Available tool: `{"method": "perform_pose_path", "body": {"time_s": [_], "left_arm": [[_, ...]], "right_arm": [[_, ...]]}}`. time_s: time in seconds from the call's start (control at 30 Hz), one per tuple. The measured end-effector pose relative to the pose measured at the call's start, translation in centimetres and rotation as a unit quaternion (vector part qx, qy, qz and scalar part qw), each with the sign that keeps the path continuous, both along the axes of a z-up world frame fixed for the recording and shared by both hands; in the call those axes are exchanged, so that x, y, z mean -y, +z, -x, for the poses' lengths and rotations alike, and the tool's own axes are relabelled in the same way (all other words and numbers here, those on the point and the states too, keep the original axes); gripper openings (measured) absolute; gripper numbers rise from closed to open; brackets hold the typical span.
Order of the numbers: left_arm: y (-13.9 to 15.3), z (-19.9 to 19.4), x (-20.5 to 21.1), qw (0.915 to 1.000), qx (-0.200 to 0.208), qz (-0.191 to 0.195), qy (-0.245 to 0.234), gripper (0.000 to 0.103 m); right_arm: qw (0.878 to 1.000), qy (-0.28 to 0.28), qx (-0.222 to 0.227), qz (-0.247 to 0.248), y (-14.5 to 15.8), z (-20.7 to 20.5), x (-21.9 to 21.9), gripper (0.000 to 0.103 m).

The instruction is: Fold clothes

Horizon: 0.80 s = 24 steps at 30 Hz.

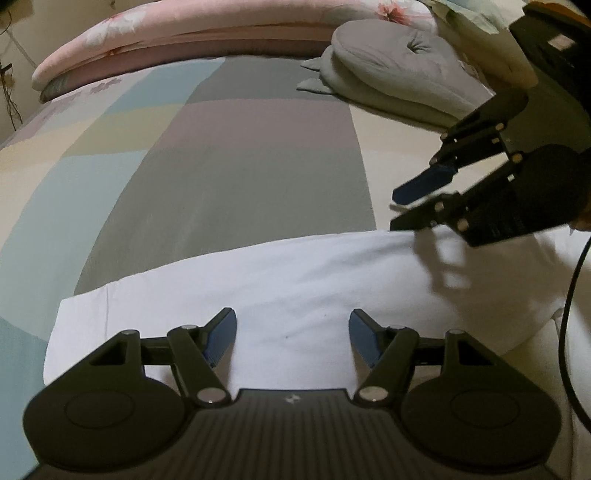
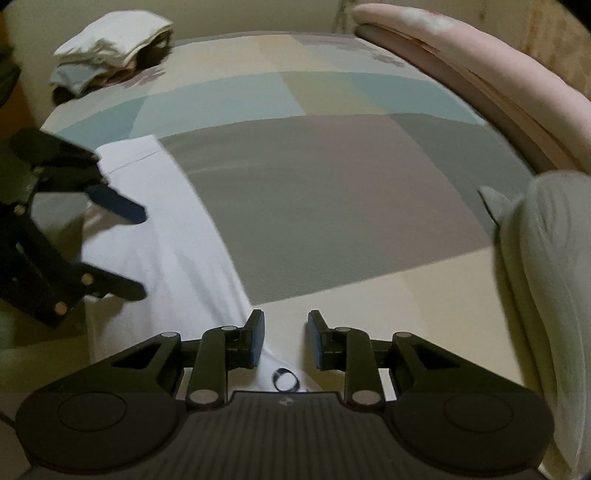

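Bed: patchwork bedspread [image 1: 221, 155] in grey, blue, cream and mauve blocks covers the mattress, mostly bare in the middle
White garment: white garment [image 1: 295, 273] lies flat as a long folded band along the near edge of the bed; in the right wrist view it runs from the left side down to the lower middle, and a small dark printed ring shows on it near that camera
Left hand-held gripper: left hand-held gripper [image 1: 291, 332] hangs over the garment with its blue pads set wide apart, nothing between them but the cloth below
Right hand-held gripper: right hand-held gripper [image 2: 286, 339] sits at the garment's right end, jaws a little apart and not pressing on anything; its left pad is over the white cloth, its right pad over the cream patch of bedspread
Pink quilt: pink floral quilt [image 1: 229, 22] is rolled along the far edge of the bed, well apart from the garment
Grey cushion: grey tufted cushion [image 1: 406, 70] rests on the bedspread to the right, near the right hand-held gripper's side
Clothes pile: heap of loose clothes [image 2: 110, 48] sits on the far left corner of the bed in the right wrist view
Cable: black cable [image 1: 569, 317] hangs down at the right edge of the left wrist view
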<state>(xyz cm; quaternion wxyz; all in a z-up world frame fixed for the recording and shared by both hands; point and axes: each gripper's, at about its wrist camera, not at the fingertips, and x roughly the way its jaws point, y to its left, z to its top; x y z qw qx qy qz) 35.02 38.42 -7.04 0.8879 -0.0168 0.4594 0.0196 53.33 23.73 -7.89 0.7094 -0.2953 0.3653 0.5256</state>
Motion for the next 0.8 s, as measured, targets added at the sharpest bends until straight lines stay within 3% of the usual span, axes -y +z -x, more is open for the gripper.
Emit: {"method": "perform_pose_path", "body": {"time_s": [0.3, 0.37, 0.47, 0.57, 0.67, 0.73, 0.8], "left_arm": [[-0.2, 0.2, -0.2, 0.9999, 0.004, 0.011, 0.003, 0.070], [-0.2, 0.2, -0.3, 0.9999, 0.005, 0.012, 0.002, 0.070], [-0.3, 0.1, -0.4, 0.9999, 0.005, 0.012, 0.001, 0.071], [-0.3, 0.2, -0.4, 0.9999, 0.006, 0.013, 0.004, 0.072], [-0.3, 0.5, -0.4, 0.9999, 0.000, 0.009, 0.014, 0.073], [-0.3, 0.7, -0.4, 0.9996, -0.009, 0.006, 0.024, 0.073], [0.3, 0.7, -0.5, 0.9996, -0.004, 0.012, 0.024, 0.072]], "right_arm": [[0.995, 0.081, 0.056, 0.028, -0.5, 2.4, -0.7, 0.030], [0.995, 0.089, 0.047, 0.029, -0.7, 2.4, -0.8, 0.017], [0.995, 0.090, 0.024, 0.030, -0.7, 2.2, -0.9, 0.007], [0.997, 0.065, 0.022, 0.022, -0.4, 1.7, -1.1, 0.005], [0.996, 0.009, 0.085, 0.008, -0.1, 1.1, -1.3, 0.003], [0.997, -0.045, 0.066, -0.015, 0.9, -0.2, -0.8, 0.004], [0.994, -0.090, 0.051, -0.036, 1.8, -1.0, 0.1, 0.015]]}}
